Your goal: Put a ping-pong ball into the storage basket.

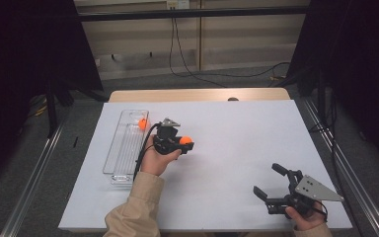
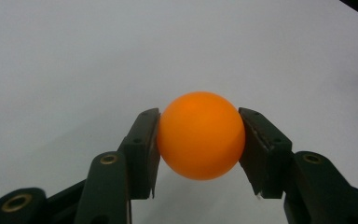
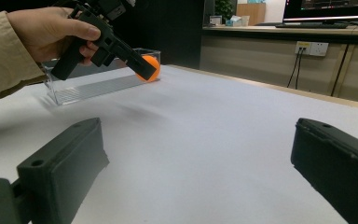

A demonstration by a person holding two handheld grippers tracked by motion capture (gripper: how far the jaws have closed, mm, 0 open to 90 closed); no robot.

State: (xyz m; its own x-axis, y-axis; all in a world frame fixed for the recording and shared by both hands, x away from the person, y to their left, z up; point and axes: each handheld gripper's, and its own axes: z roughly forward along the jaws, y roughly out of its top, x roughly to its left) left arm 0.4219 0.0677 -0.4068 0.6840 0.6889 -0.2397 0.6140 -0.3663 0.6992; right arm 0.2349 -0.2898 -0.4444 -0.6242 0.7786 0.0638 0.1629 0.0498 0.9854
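The left gripper point(image 1: 186, 143) clamps an orange ball point(image 2: 200, 135) above the table point(image 1: 237, 148), at 3 o'clock from the clear tray point(image 1: 123, 148). Its round, smooth surface may slip from the pads. The right gripper point(image 1: 271, 185) rests wide, holding nothing.

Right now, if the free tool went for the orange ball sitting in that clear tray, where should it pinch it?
Probably across the orange ball's widest middle, coming down from above: the clear tray's walls block the sides, and a round ball slips if pinched off-centre. The right tool is open.
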